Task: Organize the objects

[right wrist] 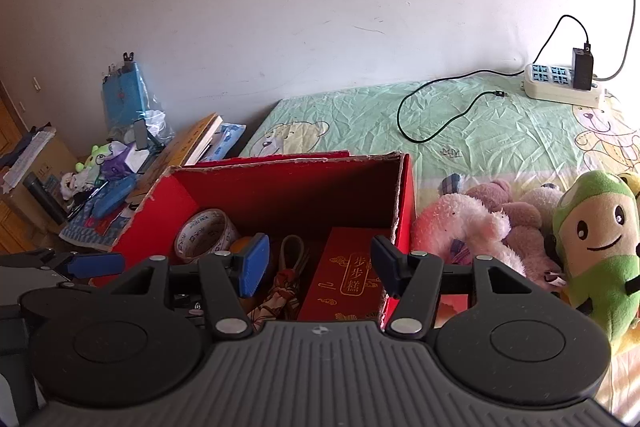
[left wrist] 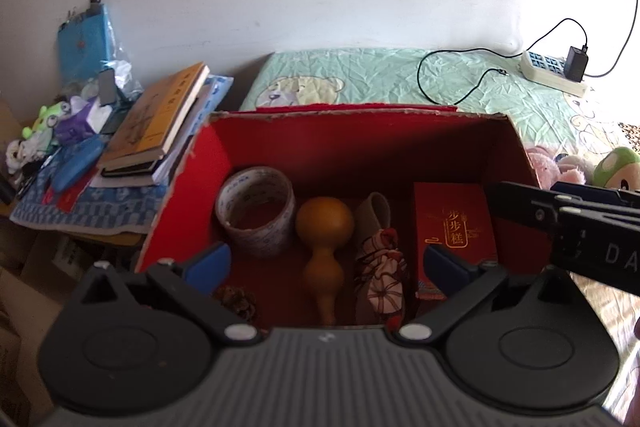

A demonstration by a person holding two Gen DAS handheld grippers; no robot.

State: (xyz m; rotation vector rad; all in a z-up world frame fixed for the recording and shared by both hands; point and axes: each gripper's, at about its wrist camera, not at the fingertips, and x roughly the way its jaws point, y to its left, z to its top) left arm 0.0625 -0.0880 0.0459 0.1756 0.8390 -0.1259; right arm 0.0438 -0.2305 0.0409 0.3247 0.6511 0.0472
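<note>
Both the left claw and right claw hover spread above the red box, the gourd between the left fingers.

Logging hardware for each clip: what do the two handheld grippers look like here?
Both match: the left gripper and right gripper have a ribbed grey body, two round black discs, black linkage arms with silver rivets, and blue pads on the fingers. White letters "DA" show on the right gripper's black side in the left wrist view. No cables or sleeves are visible.
</note>
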